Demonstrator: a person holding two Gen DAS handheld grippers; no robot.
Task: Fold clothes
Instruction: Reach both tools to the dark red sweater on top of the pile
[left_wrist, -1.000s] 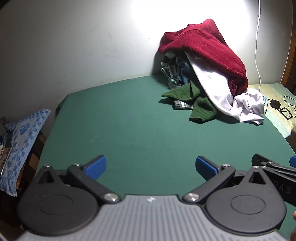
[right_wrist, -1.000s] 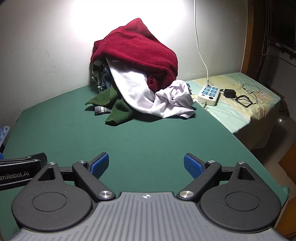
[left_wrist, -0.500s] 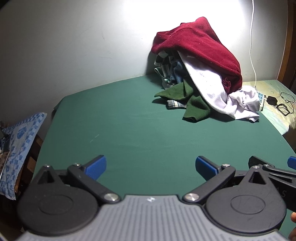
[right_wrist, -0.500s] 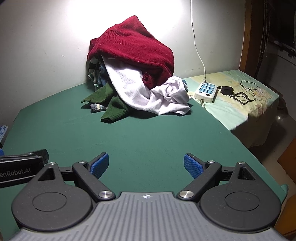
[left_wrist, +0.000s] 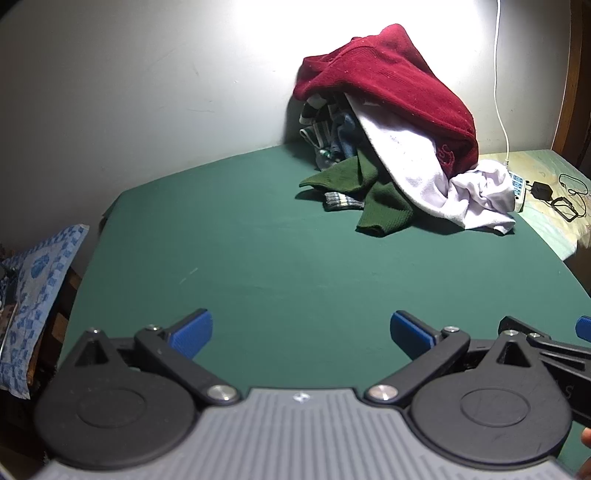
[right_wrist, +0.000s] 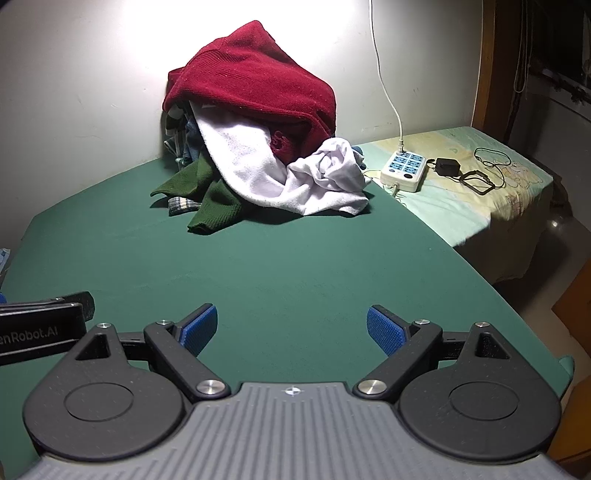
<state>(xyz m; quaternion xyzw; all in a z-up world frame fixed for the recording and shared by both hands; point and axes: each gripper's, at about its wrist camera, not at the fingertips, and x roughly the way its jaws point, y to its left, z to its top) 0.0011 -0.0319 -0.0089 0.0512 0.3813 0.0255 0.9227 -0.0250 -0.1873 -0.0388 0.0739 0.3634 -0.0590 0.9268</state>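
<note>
A pile of clothes leans on the wall at the far side of the green table (left_wrist: 258, 266) (right_wrist: 295, 266). A dark red sweater (left_wrist: 391, 88) (right_wrist: 255, 88) lies on top, over a white garment (left_wrist: 436, 184) (right_wrist: 280, 173) and a dark green knit (left_wrist: 373, 192) (right_wrist: 210, 199). My left gripper (left_wrist: 301, 330) is open and empty above the near table. My right gripper (right_wrist: 291, 328) is open and empty beside it, also far from the pile.
A white power strip (right_wrist: 404, 170) with a cable, a black adapter (right_wrist: 447, 167) and a cord lie on a pale bedsheet right of the table. A blue patterned pillow (left_wrist: 33, 291) sits off the table's left edge. The wall stands behind the pile.
Both grippers have drifted slightly, so the pile has shifted a little in both views. Both stay open and empty.
</note>
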